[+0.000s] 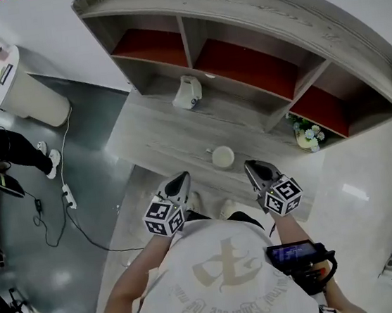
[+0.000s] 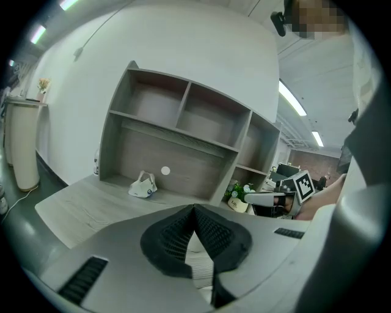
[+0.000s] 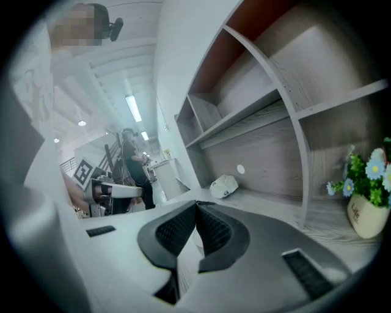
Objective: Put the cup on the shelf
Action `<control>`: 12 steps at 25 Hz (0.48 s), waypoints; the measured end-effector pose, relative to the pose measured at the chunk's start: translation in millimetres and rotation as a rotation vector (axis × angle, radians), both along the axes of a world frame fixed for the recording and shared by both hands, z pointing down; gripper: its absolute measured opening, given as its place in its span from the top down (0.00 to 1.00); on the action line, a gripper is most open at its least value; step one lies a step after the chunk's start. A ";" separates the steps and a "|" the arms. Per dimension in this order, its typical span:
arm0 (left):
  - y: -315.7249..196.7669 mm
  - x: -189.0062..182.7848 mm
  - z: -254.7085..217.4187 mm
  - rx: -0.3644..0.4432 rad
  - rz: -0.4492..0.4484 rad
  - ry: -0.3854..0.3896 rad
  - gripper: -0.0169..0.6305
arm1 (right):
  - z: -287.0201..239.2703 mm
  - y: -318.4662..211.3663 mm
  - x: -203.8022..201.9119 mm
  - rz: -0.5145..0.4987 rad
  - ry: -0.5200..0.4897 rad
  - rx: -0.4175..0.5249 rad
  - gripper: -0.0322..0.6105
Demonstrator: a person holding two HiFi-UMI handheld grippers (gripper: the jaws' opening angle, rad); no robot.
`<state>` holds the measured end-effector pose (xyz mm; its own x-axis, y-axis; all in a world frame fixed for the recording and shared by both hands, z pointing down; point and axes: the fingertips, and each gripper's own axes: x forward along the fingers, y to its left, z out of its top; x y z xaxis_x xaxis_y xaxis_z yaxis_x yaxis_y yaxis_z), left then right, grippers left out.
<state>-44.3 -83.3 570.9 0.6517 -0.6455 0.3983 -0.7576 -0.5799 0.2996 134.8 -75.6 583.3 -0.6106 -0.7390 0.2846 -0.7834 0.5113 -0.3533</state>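
Two grippers hover at the near edge of the grey wood desk [image 1: 151,129]; the left gripper [image 1: 182,179] and the right gripper [image 1: 252,166] each hold their jaws closed together, with nothing between them; the cup [image 1: 223,157] stands upright on the desk, between the two tips and slightly ahead, touching neither; the shelf unit [image 1: 249,11] rises from the back of the desk against a white wall, its upper compartments red-backed; a small white object [image 1: 187,93] lies beneath its lowest shelf; a flower pot [image 1: 308,135] stands in the right-hand bay; on the glossy grey floor [image 1: 39,263] to the left lie a power strip [image 1: 67,197] and cable, near a white cylindrical stand [image 1: 28,91].
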 end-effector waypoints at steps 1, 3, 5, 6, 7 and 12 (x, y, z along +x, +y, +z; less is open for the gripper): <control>-2.3 1.4 0.5 -0.001 0.015 0.001 0.97 | 0.7 -1.2 0.4 0.010 0.001 -0.002 0.95; -7.1 3.8 1.6 -0.004 0.041 0.000 0.97 | 3.3 -3.9 1.7 0.029 0.008 -0.009 0.95; -12.6 4.9 3.2 -0.007 0.059 -0.001 0.97 | 8.4 -5.6 3.2 0.044 0.024 -0.022 0.95; -15.3 5.0 4.1 -0.008 0.064 -0.001 0.97 | 11.5 -5.8 3.7 0.050 0.030 -0.029 0.95; -17.8 4.9 4.7 -0.010 0.069 0.000 0.97 | 14.5 -5.7 3.7 0.055 0.035 -0.036 0.95; -25.9 5.8 7.7 -0.018 0.093 0.003 0.97 | 29.6 -4.5 -0.8 0.056 0.062 -0.070 0.95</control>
